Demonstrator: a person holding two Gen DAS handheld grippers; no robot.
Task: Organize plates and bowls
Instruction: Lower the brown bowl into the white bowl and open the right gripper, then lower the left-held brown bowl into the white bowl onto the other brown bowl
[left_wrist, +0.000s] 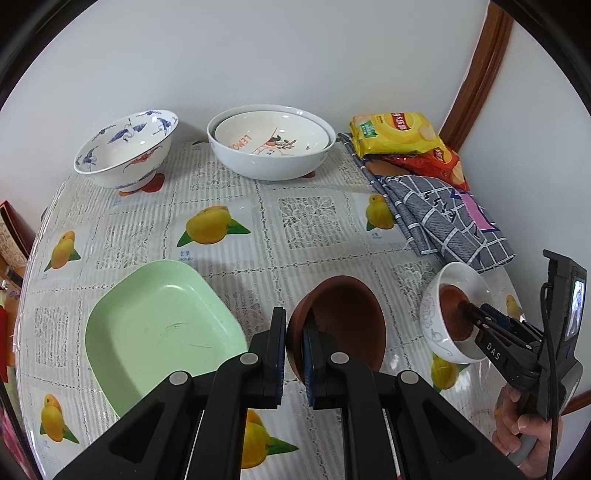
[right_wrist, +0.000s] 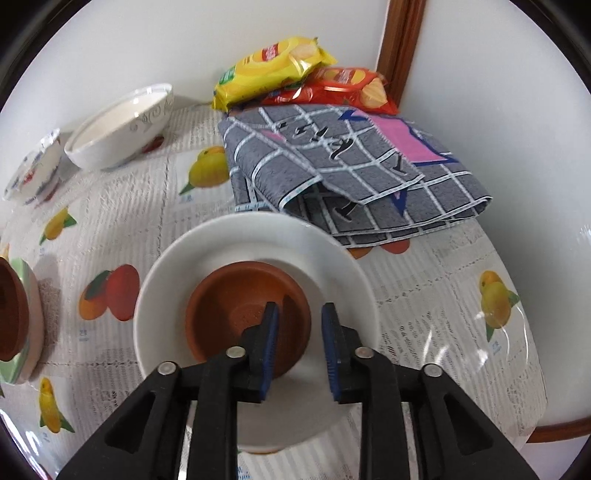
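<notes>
In the left wrist view my left gripper (left_wrist: 295, 321) is shut on the near rim of a brown bowl (left_wrist: 343, 325), which tilts just right of a pale green square plate (left_wrist: 159, 332). At the right, my right gripper (left_wrist: 466, 307) reaches into a small white bowl (left_wrist: 430, 314). In the right wrist view that white bowl (right_wrist: 332, 266) holds a small brown bowl (right_wrist: 236, 310). My right gripper (right_wrist: 300, 308) straddles the brown bowl's near rim, one finger inside and one outside, and its pads stand clear of the rim.
At the back stand a blue-patterned bowl (left_wrist: 125, 147) and a large white bowl (left_wrist: 258, 162) with a lemon-print bowl (left_wrist: 273, 138) nested inside. A folded grey checked towel (right_wrist: 351, 166) and snack packs (right_wrist: 273, 66) fill the back right corner. A hand (left_wrist: 524, 432) holds the right gripper near the table edge.
</notes>
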